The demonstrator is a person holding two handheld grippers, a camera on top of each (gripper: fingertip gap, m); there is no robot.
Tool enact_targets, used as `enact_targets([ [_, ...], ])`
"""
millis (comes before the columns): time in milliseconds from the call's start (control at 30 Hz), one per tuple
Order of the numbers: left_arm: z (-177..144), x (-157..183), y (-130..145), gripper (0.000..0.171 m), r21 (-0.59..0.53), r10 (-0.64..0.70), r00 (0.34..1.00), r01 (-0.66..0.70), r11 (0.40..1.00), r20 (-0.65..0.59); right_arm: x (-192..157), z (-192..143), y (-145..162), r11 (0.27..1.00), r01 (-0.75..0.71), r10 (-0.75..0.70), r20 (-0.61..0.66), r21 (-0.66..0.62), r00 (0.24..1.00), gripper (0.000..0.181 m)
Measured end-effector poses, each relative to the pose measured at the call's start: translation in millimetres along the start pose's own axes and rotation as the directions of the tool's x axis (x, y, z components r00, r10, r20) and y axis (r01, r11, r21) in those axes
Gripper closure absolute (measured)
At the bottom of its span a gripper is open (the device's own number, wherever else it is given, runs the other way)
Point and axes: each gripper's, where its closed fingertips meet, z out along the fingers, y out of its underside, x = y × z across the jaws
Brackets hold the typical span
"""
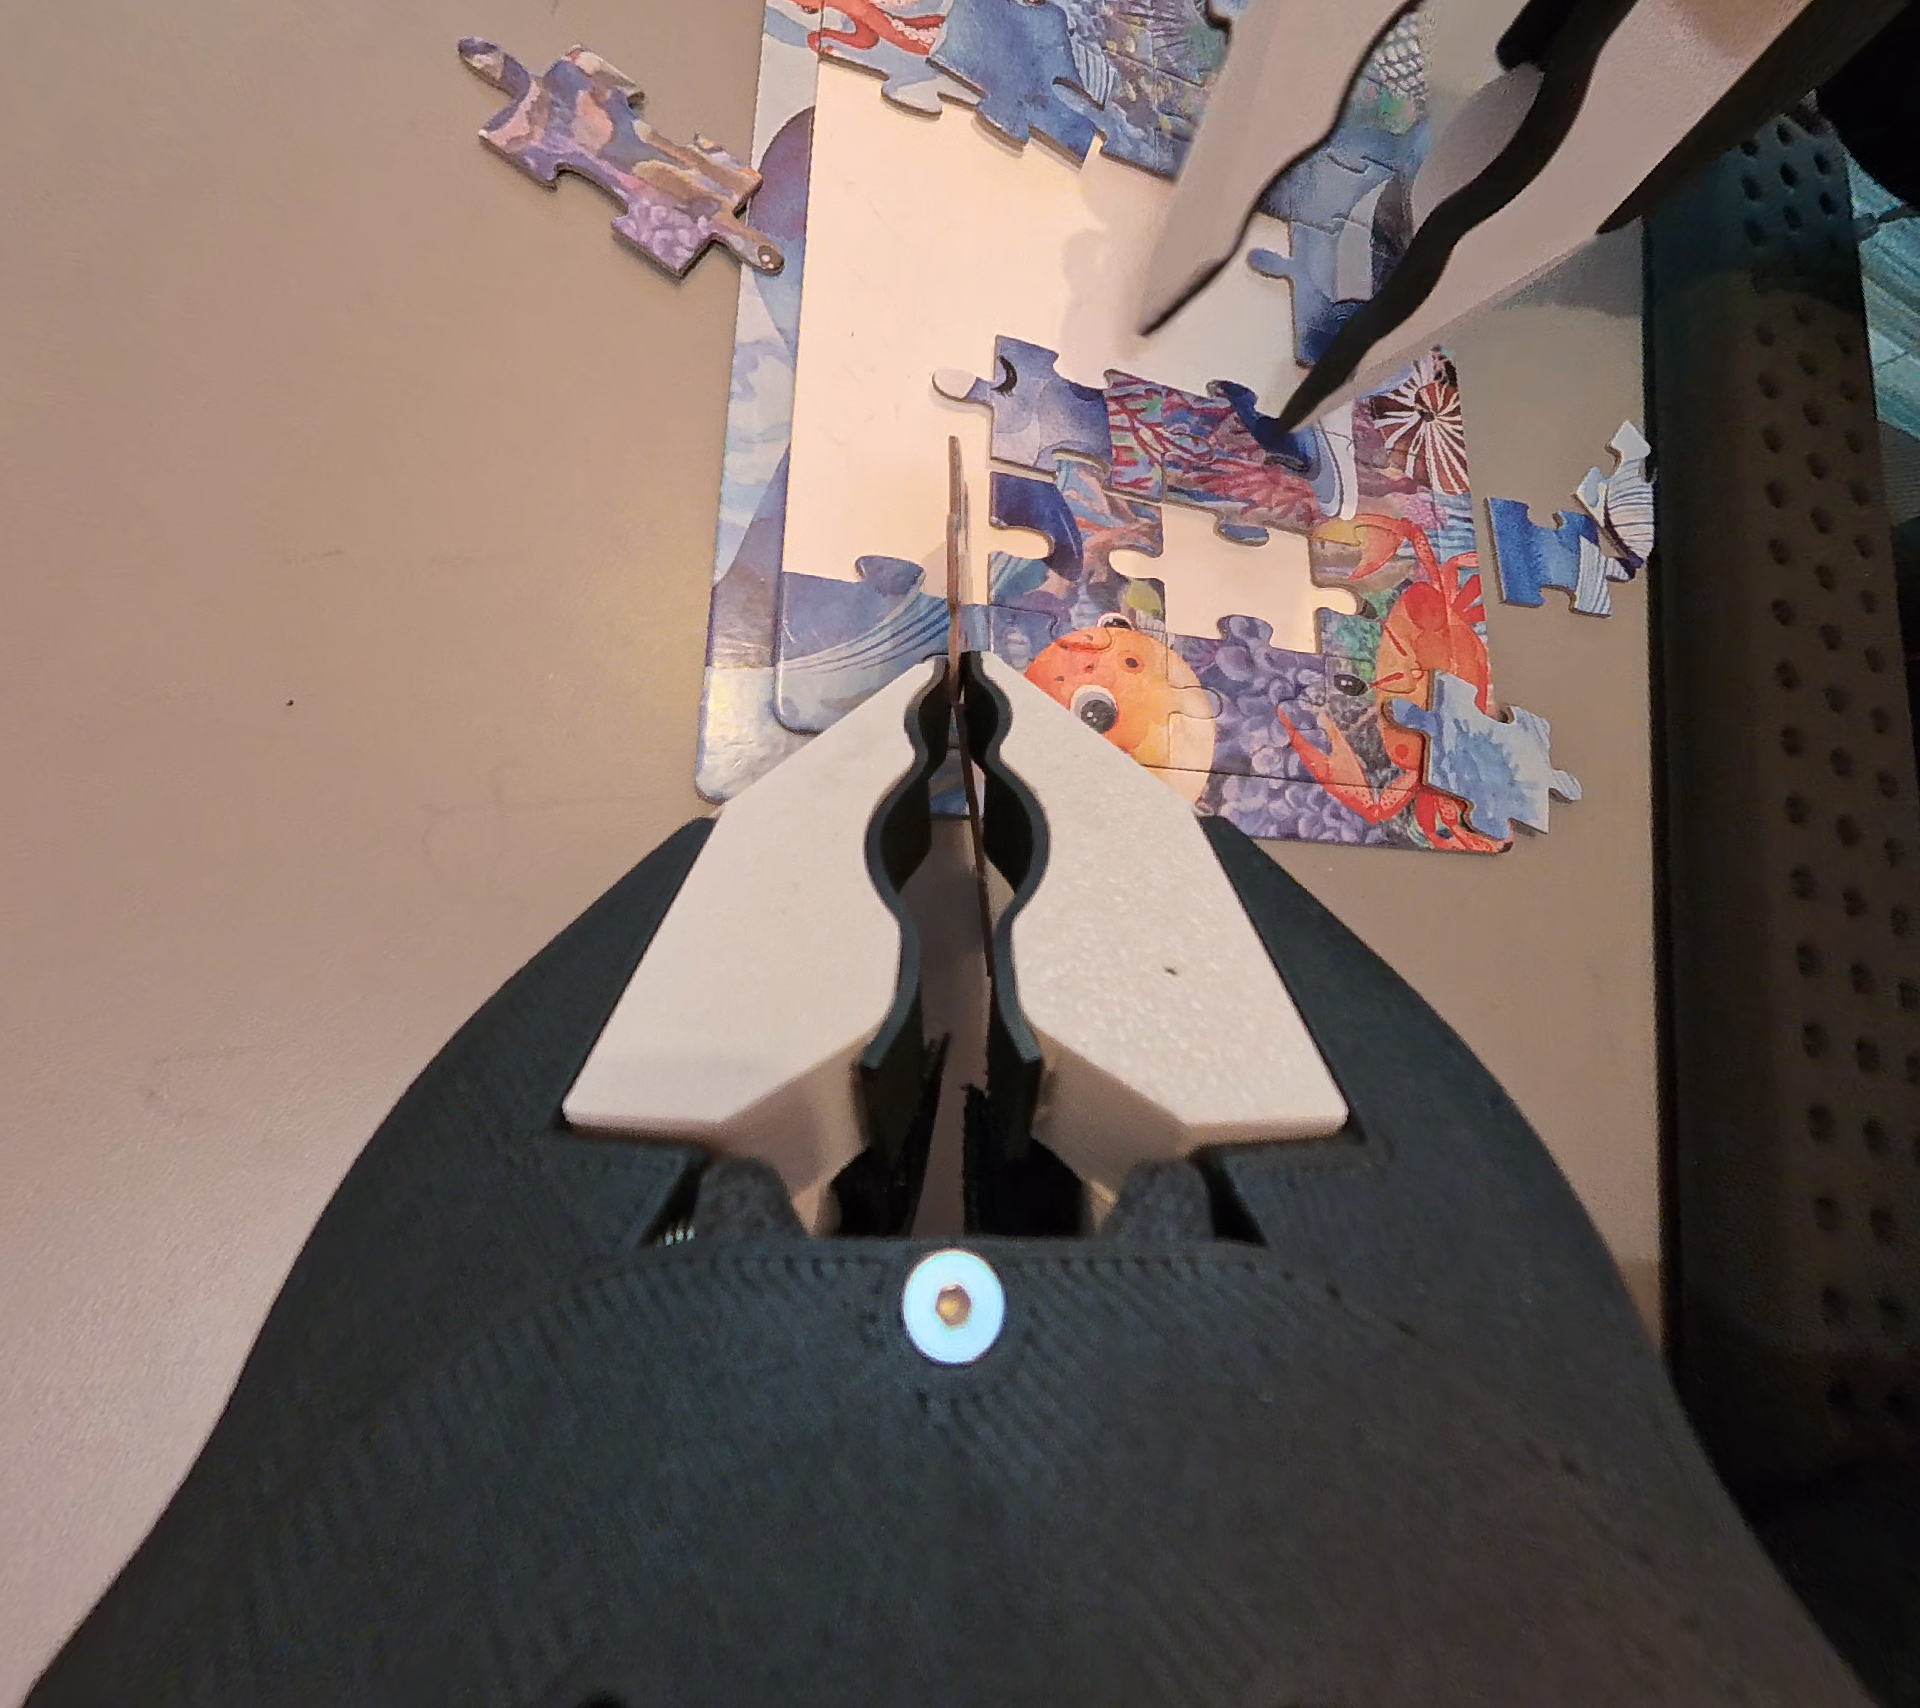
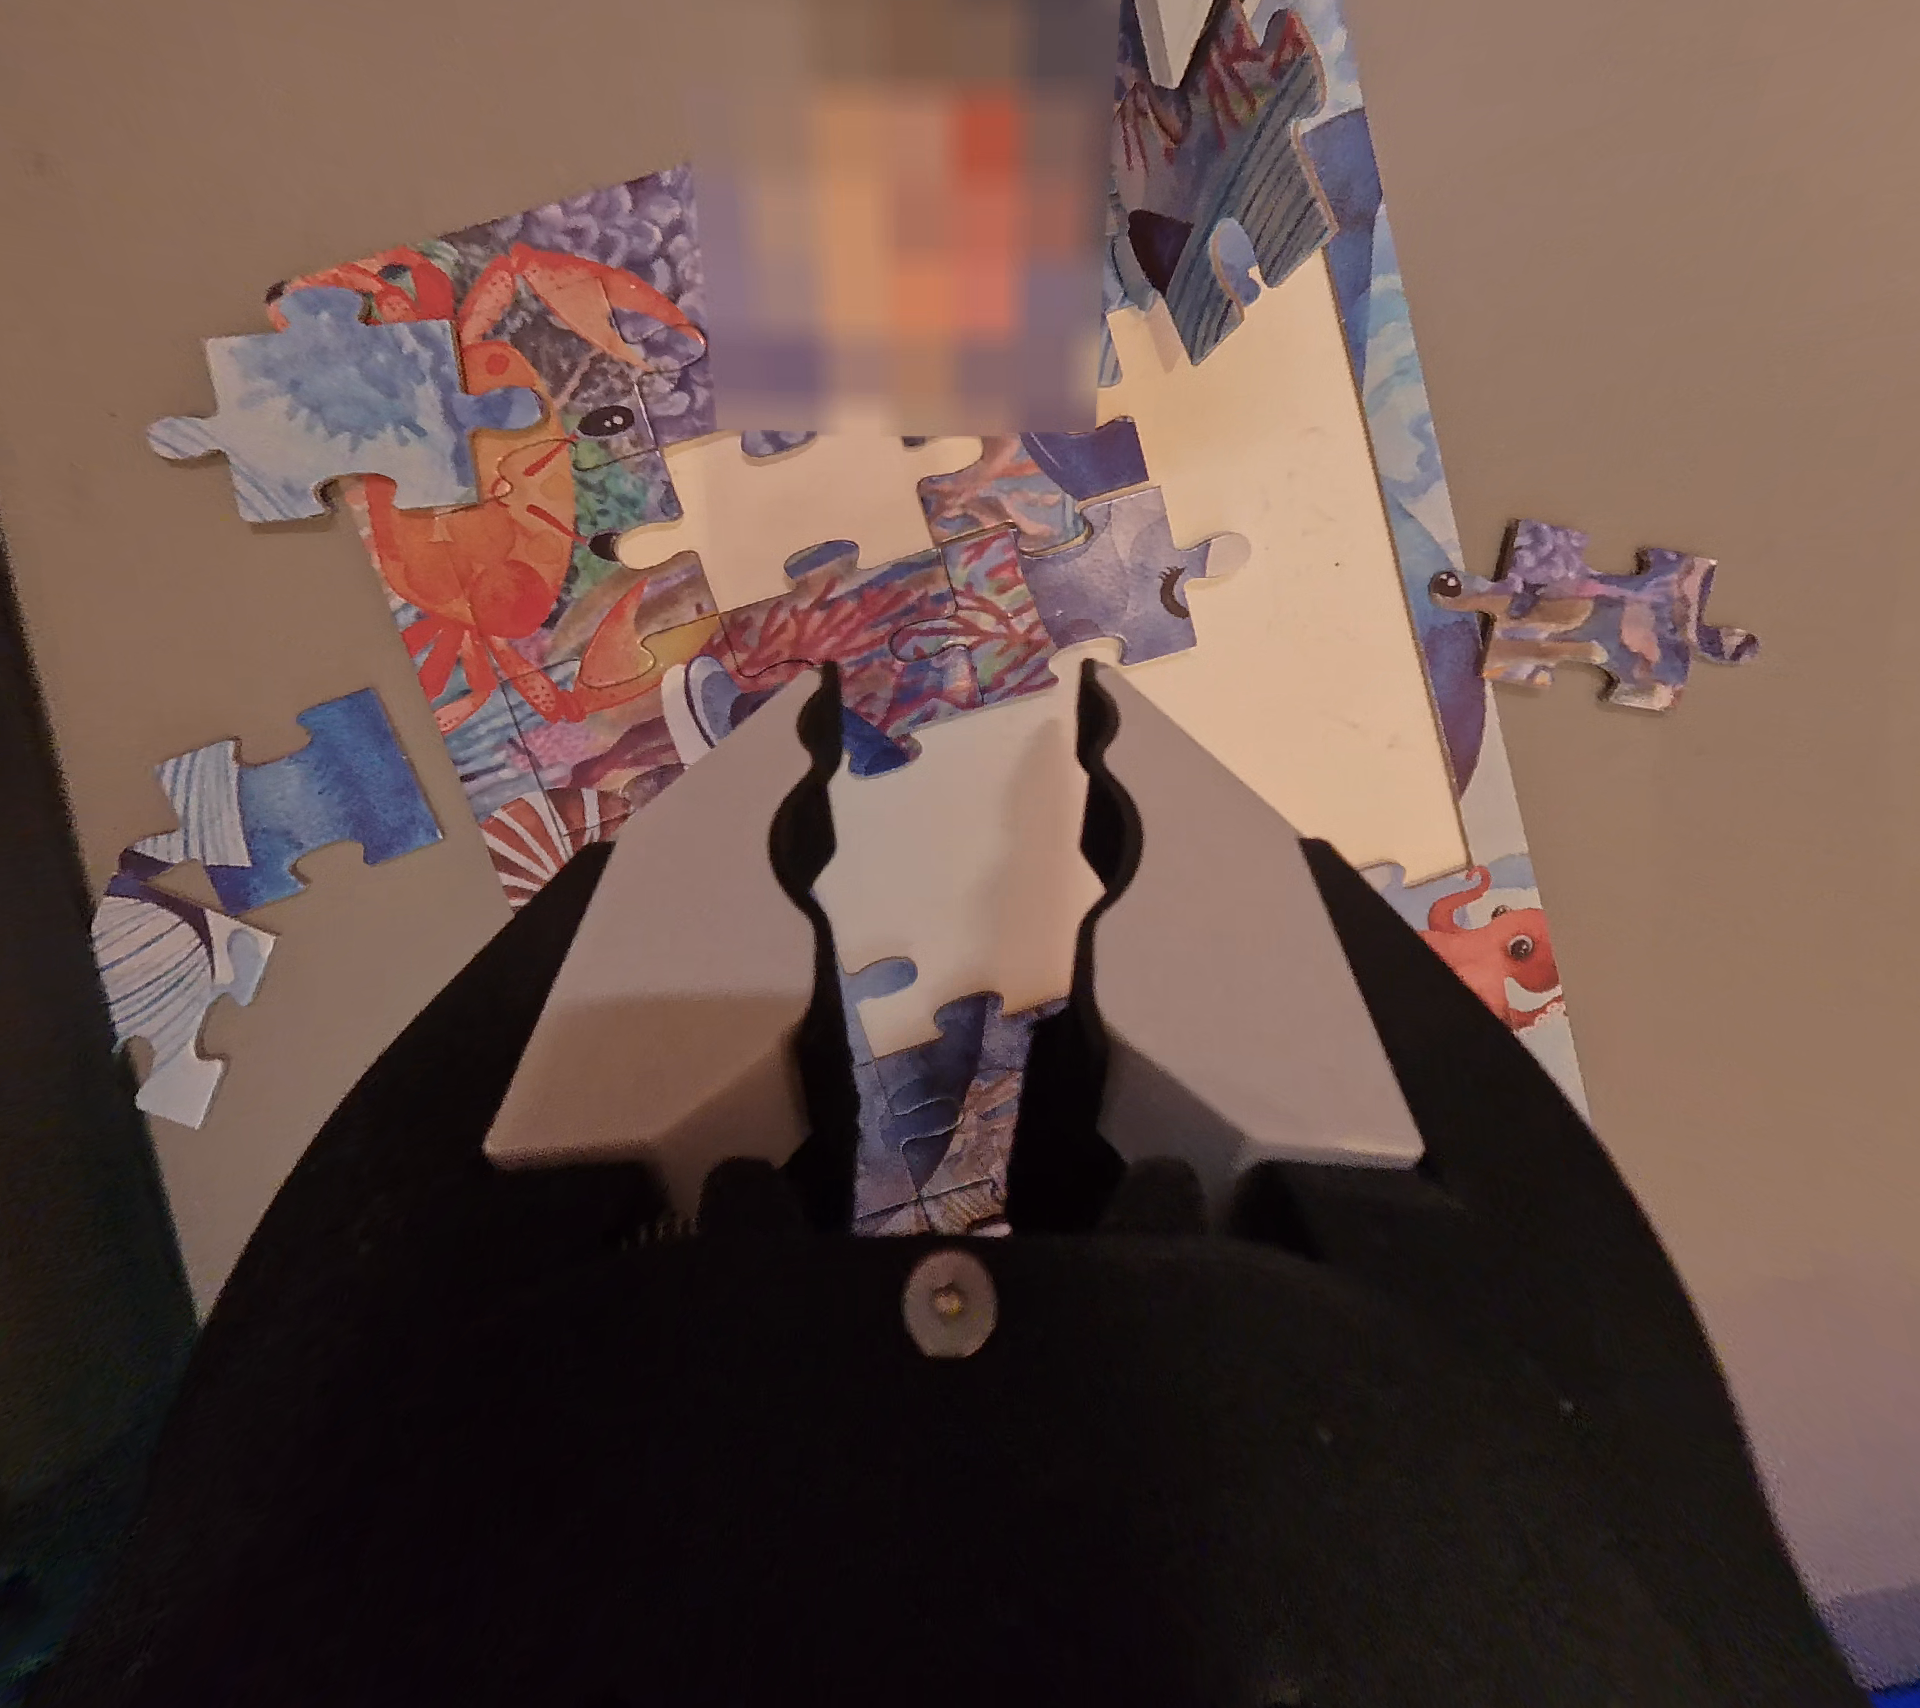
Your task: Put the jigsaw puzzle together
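Left gripper (image 1: pixel 961 671) pinches a thin cardboard puzzle piece (image 2: pixel 1236 204) edge-on above the blue-bordered puzzle tray (image 1: pixel 748 453)'s near edge; right gripper (image 2: pixel 956 682), jaws parted and empty, steadies the assembled coral pieces (image 2: pixel 883 630). Lay the piece flat before pressing.

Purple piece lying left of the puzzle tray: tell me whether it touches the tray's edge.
Cannot tell. In the left wrist view the purple piece reaches the tray edge; the right wrist view also shows no clear gap.
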Motion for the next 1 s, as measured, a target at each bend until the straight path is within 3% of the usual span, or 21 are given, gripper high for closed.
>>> enact_targets([
  [233,1,2,0,0.171,-0.003,0.004,1.0,-0.004,1.0,-0.004,-17,15,-2,1.0,0.012,-0.011,0.065,-0.015,0.998,0.181],
  [633,-1,2,-4,0.171,0.013,0.011,1.0,-0.011,1.0,-0.002,-4,-2,-13,1.0,-0.018,0.018,-0.013,0.021,1.0,0.181],
  [667,-1,3,-4,0.171,0.012,0.011,1.0,-0.011,1.0,-0.002,0,-1,-13,1.0,-0.022,0.023,-0.037,0.019,0.999,0.18],
  [833,-4,8,-10,0.171,0.035,0.025,1.0,-0.024,0.999,-0.016,17,4,-8,0.992,-0.127,0.128,-0.075,0.019,0.989,0.139],
  [1000,-3,12,-13,0.171,0.037,0.04,0.999,-0.039,0.999,-0.023,30,6,-9,0.979,-0.196,0.2,-0.068,0.061,0.977,0.129],
])
